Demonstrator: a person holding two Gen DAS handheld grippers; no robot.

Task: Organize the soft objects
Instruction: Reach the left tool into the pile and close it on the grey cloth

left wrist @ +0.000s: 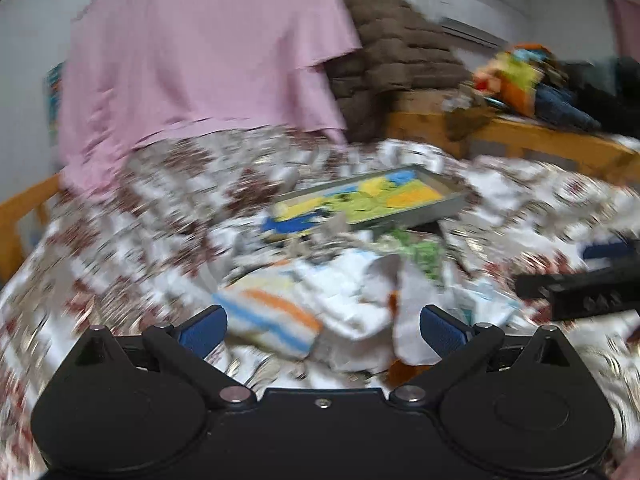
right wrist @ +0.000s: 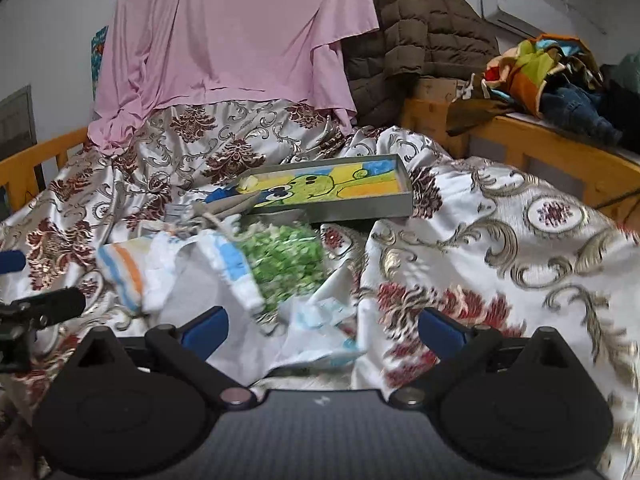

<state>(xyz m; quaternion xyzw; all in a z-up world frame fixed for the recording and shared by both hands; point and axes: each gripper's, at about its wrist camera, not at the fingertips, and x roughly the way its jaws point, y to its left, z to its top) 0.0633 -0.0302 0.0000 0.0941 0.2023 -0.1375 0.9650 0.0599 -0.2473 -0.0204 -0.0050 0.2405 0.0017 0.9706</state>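
Striped cloths (right wrist: 168,276) lie heaped on the bed (right wrist: 500,240) below both my claws, left claw (left wrist: 322,326) and right claw (right wrist: 322,328) spread wide, empty; I judge a careless pinch could snag the bedspread.

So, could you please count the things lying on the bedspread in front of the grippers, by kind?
Framed picture: 1
White garment with blue and orange stripes: 1
Green and white patterned cloth: 1
Grey cloth piece beside the frame: 1
Total: 4
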